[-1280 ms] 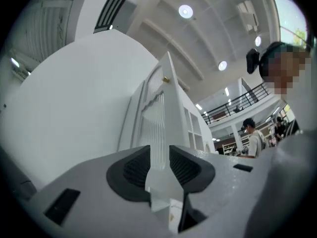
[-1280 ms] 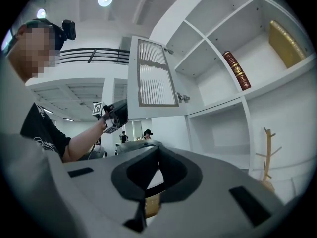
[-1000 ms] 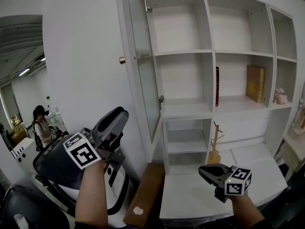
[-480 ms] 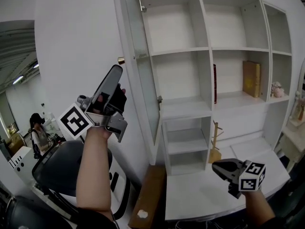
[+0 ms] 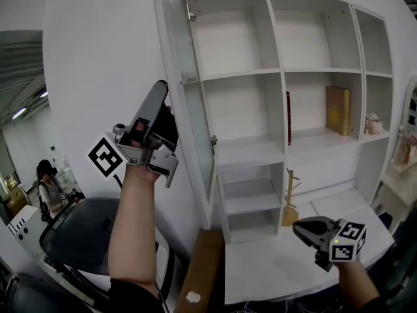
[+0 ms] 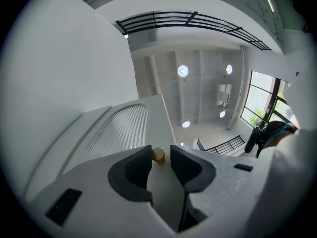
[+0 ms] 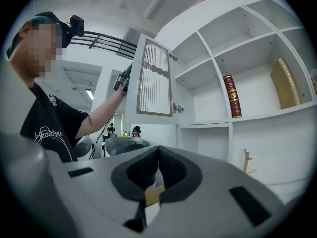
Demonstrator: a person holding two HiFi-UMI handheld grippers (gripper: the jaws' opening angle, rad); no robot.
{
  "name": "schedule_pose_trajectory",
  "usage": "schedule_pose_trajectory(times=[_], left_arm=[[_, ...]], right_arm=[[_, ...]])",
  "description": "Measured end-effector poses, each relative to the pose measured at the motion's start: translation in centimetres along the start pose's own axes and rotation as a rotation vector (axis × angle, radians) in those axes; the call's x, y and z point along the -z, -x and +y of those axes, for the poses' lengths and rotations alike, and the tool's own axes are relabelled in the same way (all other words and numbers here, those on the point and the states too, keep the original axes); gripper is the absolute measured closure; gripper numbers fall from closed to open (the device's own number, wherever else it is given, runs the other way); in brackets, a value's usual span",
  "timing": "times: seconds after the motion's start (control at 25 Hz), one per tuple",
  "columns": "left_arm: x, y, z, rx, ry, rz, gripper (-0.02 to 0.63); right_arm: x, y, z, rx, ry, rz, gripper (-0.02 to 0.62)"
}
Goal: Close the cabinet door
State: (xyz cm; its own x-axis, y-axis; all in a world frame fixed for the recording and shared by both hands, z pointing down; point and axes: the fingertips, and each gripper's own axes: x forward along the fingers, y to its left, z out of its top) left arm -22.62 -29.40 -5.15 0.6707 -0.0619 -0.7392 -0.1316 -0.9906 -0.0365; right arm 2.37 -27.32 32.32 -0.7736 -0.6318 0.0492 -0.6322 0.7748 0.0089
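Our left gripper point(image 5: 160, 90) angles upward, centre left, jaws apart, just narrowing, a small round brass knob point(image 6: 158, 155) between their tips, untouched; our level right gripper point(image 5: 298, 226) has jaws together

the cabinet door point(image 5: 190, 90) is white with a ribbed, striped glass panel; its knob point(image 6: 158, 155) is brass-gold. at centre right, a dark red book point(image 5: 288, 117) and a tan-gold book point(image 5: 337, 111). the grey left gripper point(image 5: 161, 87) and right gripper point(image 5: 296, 225) bear black-and-white square markers.

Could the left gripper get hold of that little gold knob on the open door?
Probably yes. The left gripper's fingers stand apart, with the knob lined up in the gap just past their tips, and nothing lies between them.
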Motion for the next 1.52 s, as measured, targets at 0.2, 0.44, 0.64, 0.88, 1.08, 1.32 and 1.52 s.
schedule_pose_trajectory(times=[0.2,0.44,0.64,0.88,1.08,1.32,1.52], left_arm=[[-0.1,0.1,0.4,0.010,0.005,-0.026,0.523],[0.0,-0.4,0.5,0.027,0.000,-0.030,0.526],[0.4,-0.8,0.5,0.037,-0.016,-0.031,0.526],[1.1,-1.3,0.4,0.023,-0.053,0.008,0.528],[1.4,-1.8,0.2,0.042,-0.065,0.002,0.528],[3.7,-3.6,0.2,0.058,-0.073,0.041,0.529],[5.0,-4.6,-0.1,0.047,-0.099,0.063,0.531]], right_arm=[[-0.4,0.0,-0.2,0.007,0.004,-0.013,0.595],[-0.2,0.0,-0.8,0.017,-0.014,-0.011,0.595],[0.4,-0.6,-1.2,0.021,-0.039,-0.004,0.595],[1.0,-2.0,-1.0,0.018,-0.064,-0.011,0.595],[2.3,-3.6,-0.3,0.022,-0.091,-0.010,0.595],[4.0,-4.1,-0.5,0.040,-0.126,-0.027,0.595],[4.9,-3.3,-0.2,0.039,-0.122,-0.010,0.595]])
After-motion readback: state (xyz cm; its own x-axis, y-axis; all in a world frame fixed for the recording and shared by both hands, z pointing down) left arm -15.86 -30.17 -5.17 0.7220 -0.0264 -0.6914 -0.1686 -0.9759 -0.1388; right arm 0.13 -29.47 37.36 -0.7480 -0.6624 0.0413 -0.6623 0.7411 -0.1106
